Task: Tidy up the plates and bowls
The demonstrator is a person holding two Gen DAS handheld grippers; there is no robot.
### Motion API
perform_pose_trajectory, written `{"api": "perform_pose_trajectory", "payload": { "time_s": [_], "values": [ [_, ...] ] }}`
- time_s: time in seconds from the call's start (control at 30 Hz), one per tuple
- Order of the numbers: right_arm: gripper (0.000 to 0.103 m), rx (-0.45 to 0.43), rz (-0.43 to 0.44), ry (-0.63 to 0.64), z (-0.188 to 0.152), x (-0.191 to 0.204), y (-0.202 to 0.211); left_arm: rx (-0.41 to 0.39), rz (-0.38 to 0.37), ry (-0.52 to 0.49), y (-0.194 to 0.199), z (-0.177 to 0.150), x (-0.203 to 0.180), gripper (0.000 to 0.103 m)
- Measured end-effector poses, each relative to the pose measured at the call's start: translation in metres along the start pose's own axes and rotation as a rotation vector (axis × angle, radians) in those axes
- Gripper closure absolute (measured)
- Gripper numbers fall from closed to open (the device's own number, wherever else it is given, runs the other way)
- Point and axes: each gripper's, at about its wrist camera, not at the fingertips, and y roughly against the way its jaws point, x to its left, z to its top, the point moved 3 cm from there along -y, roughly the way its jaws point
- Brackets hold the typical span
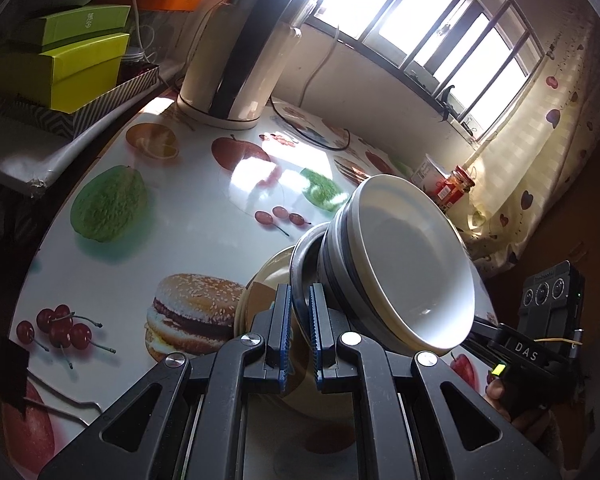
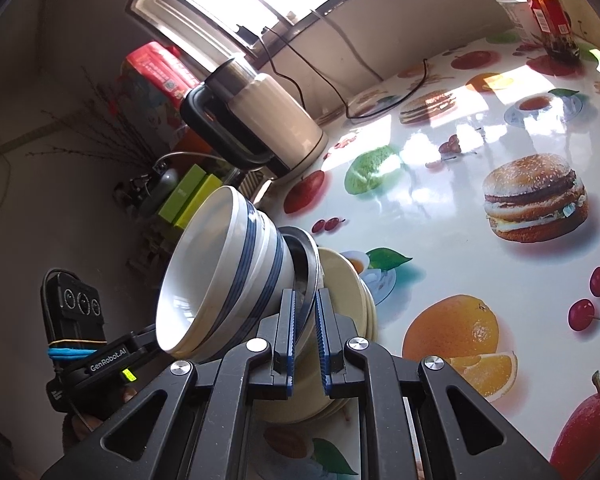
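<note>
Left gripper [image 1: 300, 312]: clamping the steel plate's [image 1: 300, 264] rim.
Right gripper [image 2: 306, 316]: pinching the same rim (opposite side).
Striped bowls [image 2: 228, 276]: riding tilted on top.

The left tongs [image 1: 300, 312] and right tongs [image 2: 306, 316] close from opposite sides on the rim of a metal plate [image 1: 300, 264] held tilted above the table [image 1: 204, 208]. Two nested bowls [image 1: 412, 264] lie in that plate; a stack of plates [image 2: 348, 292] sits under it. In the left wrist view a kettle [image 1: 240, 52] stands far on the table, with boxes [image 1: 72, 64] to its left and a jar [image 1: 456, 184] beside a cup [image 1: 428, 172] far right, near the window [image 1: 440, 28].
</note>
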Motion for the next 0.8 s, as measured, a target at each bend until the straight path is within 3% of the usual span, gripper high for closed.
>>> {"api": "perform_pose_trajectory", "payload": {
  "time_s": [0.8],
  "values": [
    [0.091,0.022,-0.015,0.002,-0.0020,-0.0017,-0.0087,0.014,0.005,0.027,-0.0053,-0.0051,0.0087,0.095]
  ]
}}
